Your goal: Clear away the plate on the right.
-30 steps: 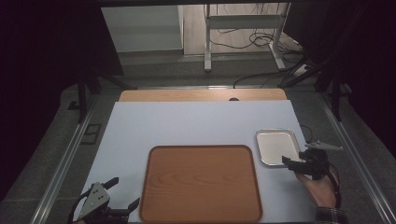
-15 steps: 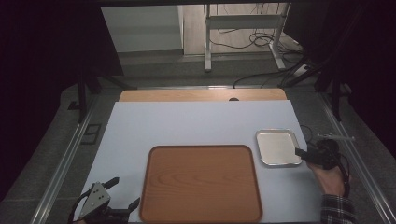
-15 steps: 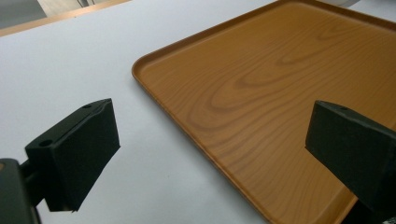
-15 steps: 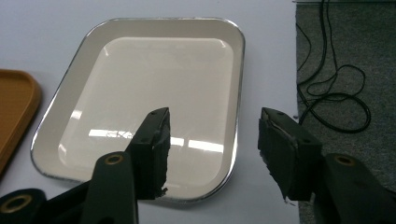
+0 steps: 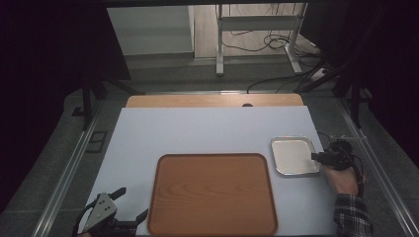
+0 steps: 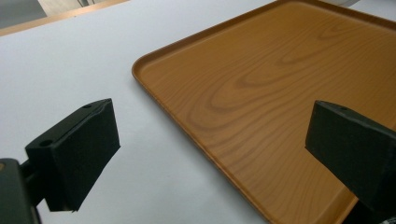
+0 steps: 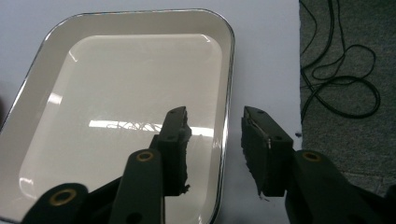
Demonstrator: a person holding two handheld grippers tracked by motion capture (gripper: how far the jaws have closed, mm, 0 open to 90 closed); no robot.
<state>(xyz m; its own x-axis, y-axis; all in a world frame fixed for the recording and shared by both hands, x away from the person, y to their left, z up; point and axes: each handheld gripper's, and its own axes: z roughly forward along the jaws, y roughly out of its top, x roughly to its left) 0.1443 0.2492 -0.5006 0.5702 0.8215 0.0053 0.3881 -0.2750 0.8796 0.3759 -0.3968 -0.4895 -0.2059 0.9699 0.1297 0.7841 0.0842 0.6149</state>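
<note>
Straddling the right rim of the small metal tray, the right gripper has one jaw over the tray's inside and one outside; its jaws have just been closing, but a gap shows and the pads do not press yet. That tray lies on the white tabletop, just right of the wooden tray. Near the front left corner, the left gripper rests wide open, empty.

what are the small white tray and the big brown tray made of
Small tray: likely enamelled metal, given the glossy white inside with sharp reflections and a thin dark rim.
Big tray: wood or wood-look laminate, with printed-looking grain and a smooth satin sheen; which of the two is unclear.
</note>
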